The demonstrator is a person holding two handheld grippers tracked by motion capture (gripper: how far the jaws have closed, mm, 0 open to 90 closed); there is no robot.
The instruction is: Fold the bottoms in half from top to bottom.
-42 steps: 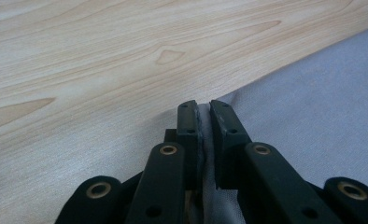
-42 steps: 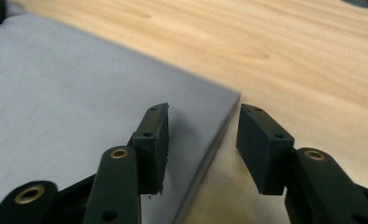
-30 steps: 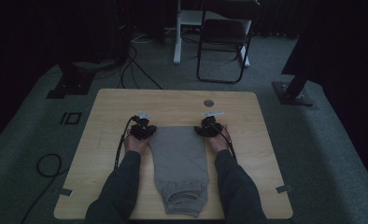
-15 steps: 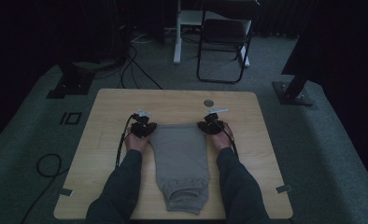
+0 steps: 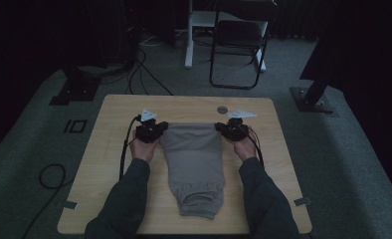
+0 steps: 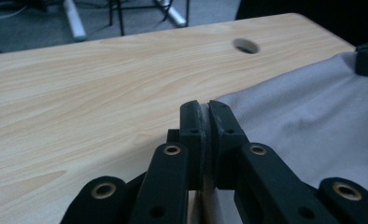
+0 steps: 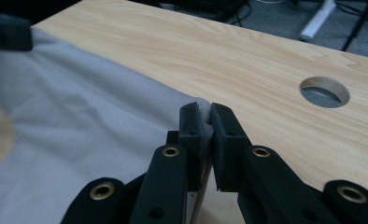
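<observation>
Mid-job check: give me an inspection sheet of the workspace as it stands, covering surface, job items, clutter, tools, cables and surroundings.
Surface: wooden table, round hole near the far edge.
Job's things: grey sweatpants, folded lengthwise, cuffs toward the person, far edge held at both corners.
Clutter: nothing seen.
Tools: left tool shut on the sweatpants' corner; right tool shut on the opposite corner.
Cables: black cable trails from the left tool across the table; more lie on the floor.
Surroundings: folding chair beyond the table, dim carpeted floor.
</observation>
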